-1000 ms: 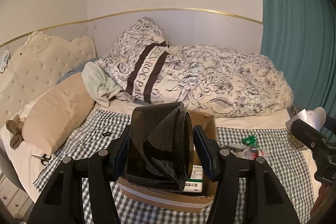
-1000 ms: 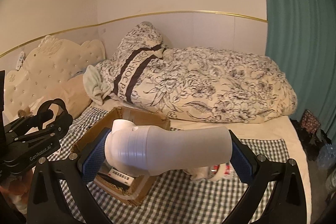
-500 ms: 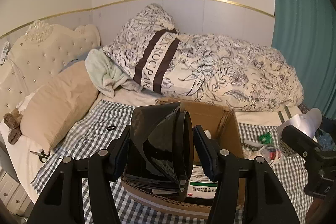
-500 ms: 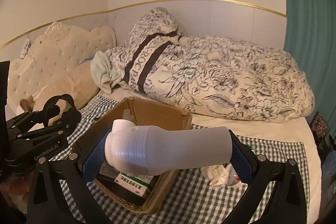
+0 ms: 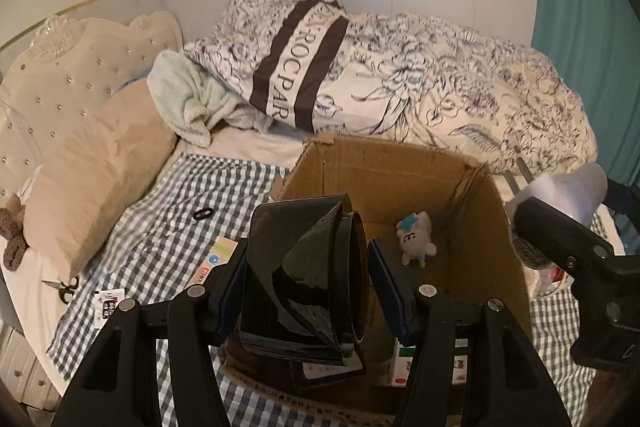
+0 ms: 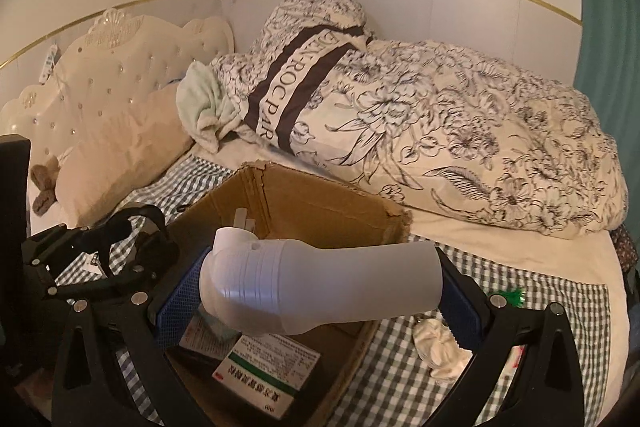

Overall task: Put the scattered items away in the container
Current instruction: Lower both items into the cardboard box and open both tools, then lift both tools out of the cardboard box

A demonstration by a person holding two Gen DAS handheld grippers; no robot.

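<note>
L gripper (image 5: 306, 279) clamps a glossy black container (image 5: 296, 279) between its blue pads, held above the near-left part of the open cardboard box (image 5: 400, 167). R gripper (image 6: 320, 287) is closed on a white plastic bottle (image 6: 320, 287), gripped end to end and lying crosswise, neck twd the left, over the box's near-right side. Box sits on the checked blanket (image 5: 168, 227) w/ a small plush toy (image 5: 416, 237) and a green-and-white carton (image 6: 266, 371) inside. Outside the box: black ring (image 5: 201, 214) and scissors (image 5: 62, 287) to its left, crumpled tissue (image 6: 438, 347) and a green item (image 6: 508, 295) to its right. Floral duvet (image 6: 460, 131) and beige pillow (image 5: 92, 171) lie behind.
</note>
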